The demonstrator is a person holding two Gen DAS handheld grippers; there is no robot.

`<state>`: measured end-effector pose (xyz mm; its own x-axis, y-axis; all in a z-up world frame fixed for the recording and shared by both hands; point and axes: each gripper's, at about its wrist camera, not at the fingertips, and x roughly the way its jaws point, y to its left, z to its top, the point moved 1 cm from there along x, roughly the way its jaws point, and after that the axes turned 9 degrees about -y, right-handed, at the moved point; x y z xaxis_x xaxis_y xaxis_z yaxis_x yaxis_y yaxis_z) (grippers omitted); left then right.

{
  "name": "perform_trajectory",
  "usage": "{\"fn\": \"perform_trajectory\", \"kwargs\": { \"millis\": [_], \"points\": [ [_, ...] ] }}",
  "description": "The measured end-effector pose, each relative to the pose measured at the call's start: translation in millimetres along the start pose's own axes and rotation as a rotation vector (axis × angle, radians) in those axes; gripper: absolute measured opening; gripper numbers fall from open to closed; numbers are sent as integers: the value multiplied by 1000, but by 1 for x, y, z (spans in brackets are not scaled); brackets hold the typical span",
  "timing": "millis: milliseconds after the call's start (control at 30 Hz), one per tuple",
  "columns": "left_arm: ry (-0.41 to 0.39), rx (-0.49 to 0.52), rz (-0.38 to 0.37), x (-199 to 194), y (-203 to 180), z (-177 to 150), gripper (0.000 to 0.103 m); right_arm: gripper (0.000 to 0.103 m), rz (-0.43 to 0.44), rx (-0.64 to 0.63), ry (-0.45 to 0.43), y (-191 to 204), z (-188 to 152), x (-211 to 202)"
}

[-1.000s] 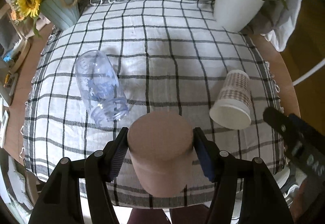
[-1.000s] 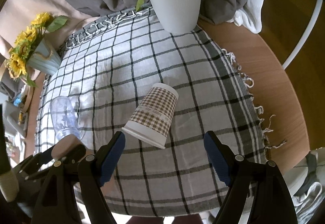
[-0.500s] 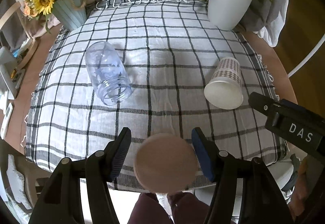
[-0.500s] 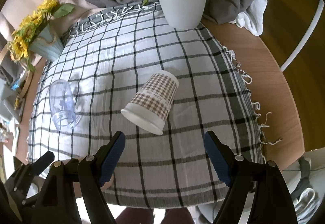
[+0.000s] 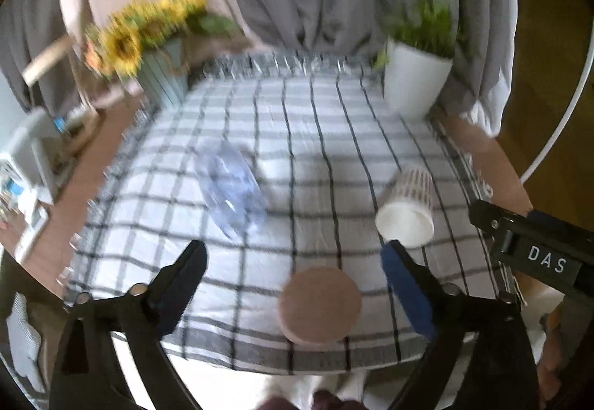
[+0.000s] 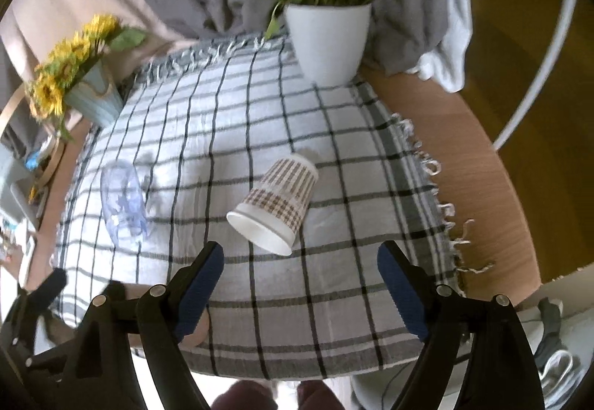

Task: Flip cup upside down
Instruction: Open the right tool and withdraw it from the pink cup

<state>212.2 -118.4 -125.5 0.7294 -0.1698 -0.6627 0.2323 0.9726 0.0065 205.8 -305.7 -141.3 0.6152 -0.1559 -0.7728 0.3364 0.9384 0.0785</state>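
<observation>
Pink cup (image 5: 320, 305) upturned; one paper cup (image 6: 276, 204), one jar (image 6: 122, 202) sideways.

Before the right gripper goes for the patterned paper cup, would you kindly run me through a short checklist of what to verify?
1. Right gripper open, jaws wide and holding nothing: ok.
2. Patterned paper cup reachable, lying on its side, mouth towards the gripper: ok.
3. Path to the cup free of other things on the checked tablecloth: ok.
4. Left gripper released: ok, open.
5. Brown cup standing base up near the cloth's front edge: ok.
6. Clear plastic jar lying well away from the cup: ok.
</observation>
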Motion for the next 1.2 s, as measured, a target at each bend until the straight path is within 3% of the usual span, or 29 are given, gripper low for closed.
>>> {"fn": "perform_trajectory", "kwargs": {
  "millis": [133,367,600,833,1200],
  "points": [
    [-90,-11,12,-28,19,6,103,90,-15,33,-75,1,-1,-30],
    [-129,-49,53,-67,70,0,103,90,-10,27,-175,32,-16,-88],
    [-182,-24,73,-112,107,-15,103,90,-15,17,-252,62,-46,-140],
    [-202,-29,53,-145,122,-27,103,90,-6,18,-284,80,-77,-177],
    [-260,-16,98,-185,113,-39,103,90,20,-52,-321,87,-106,-218]
  ]
}}
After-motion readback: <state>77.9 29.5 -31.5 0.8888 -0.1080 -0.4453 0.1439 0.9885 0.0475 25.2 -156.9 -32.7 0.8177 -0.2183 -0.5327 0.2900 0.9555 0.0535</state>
